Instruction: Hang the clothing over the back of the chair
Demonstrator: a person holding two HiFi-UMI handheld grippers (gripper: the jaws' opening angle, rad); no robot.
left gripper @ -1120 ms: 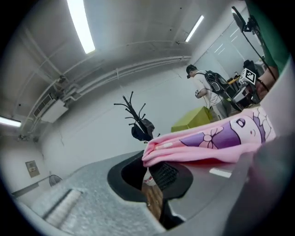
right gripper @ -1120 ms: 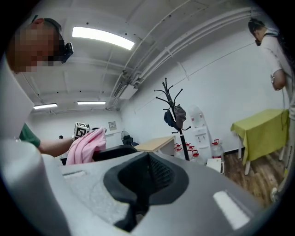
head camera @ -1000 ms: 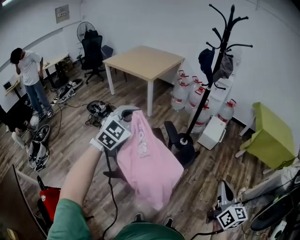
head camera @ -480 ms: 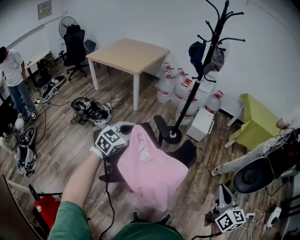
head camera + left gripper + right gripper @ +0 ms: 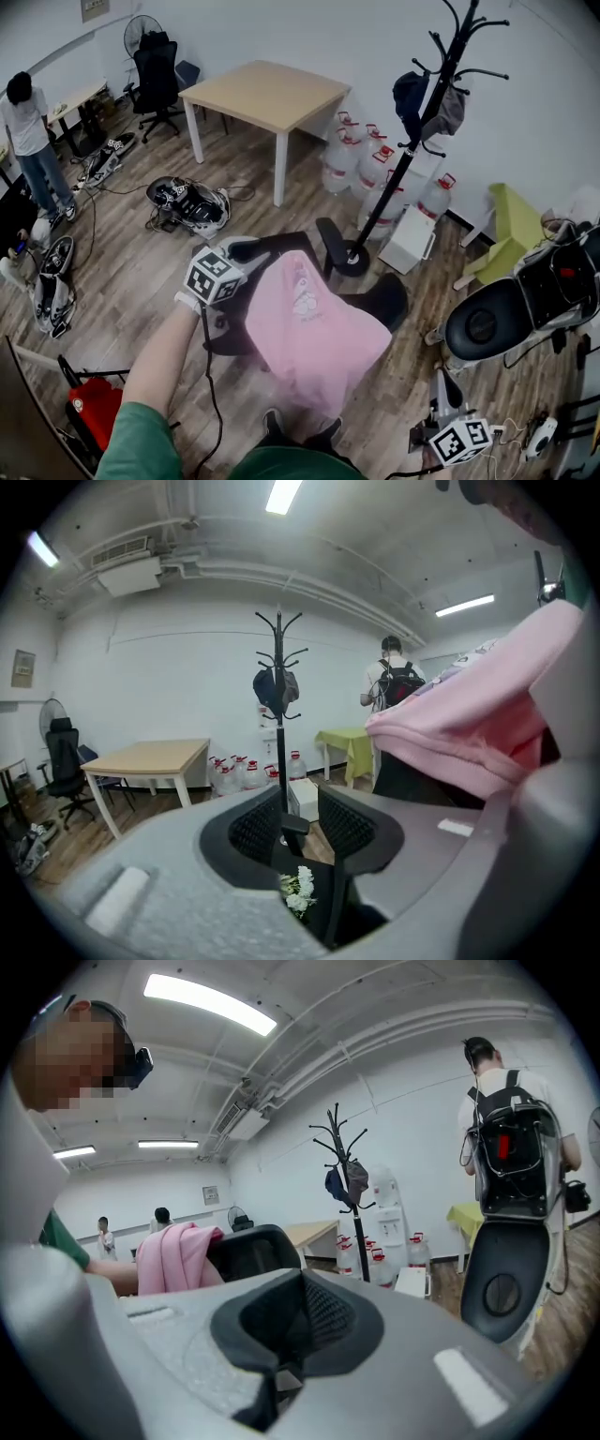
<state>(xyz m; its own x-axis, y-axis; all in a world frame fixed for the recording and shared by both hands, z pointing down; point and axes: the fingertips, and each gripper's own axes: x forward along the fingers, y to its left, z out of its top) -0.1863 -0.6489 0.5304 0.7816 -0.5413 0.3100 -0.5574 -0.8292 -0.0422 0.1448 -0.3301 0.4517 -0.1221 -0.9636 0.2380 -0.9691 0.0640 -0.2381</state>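
Both empty, left gripper (image 5: 301,825) jaws parted, right gripper (image 5: 283,1327) jaws closed, overhead pink clothing (image 5: 314,328) drapes chair (image 5: 382,302)

Overhead plus 2 jaw-level views

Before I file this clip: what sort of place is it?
Probably an office or lab workroom. A plain table stands by the wall, with a coat stand beside it and a cluster of water jugs on the wood floor.
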